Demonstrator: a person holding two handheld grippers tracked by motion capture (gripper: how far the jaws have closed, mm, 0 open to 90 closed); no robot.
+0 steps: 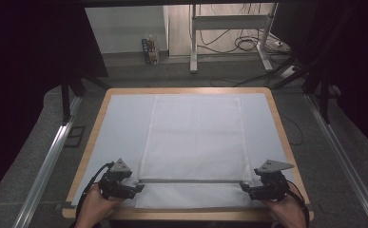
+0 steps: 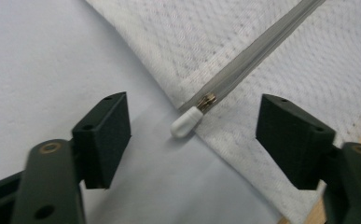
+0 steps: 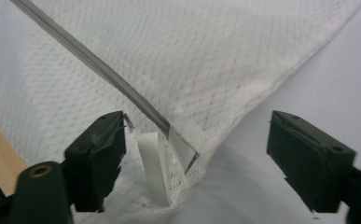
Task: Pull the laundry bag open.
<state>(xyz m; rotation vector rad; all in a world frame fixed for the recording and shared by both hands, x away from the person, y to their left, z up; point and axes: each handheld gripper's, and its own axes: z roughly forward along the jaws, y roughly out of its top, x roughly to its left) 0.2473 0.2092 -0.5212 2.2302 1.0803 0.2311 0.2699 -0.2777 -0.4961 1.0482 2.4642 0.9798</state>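
Note:
A white mesh bag (image 1: 193, 137) lies flat on the pale mat, with a grey zipper (image 1: 191, 181) running across its near end. My left gripper (image 1: 139, 187) sits at the zipper's left end. In the left gripper view its jaws (image 2: 194, 135) stand open, and the white zipper pull (image 2: 186, 122) lies untouched between them. My right gripper (image 1: 244, 187) is at the zipper's right end. In the right gripper view it (image 3: 201, 154) is open too, around the bag's corner, where a white fabric tab (image 3: 152, 163) stands up beside the zipper (image 3: 99, 70).
The pale mat (image 1: 124, 123) covers a wooden table (image 1: 279, 123) whose edge shows all round. Metal rails (image 1: 48, 161) run along the floor on both sides. Beyond the table stand desk legs (image 1: 193, 38), loose cables and a small carton (image 1: 150, 50).

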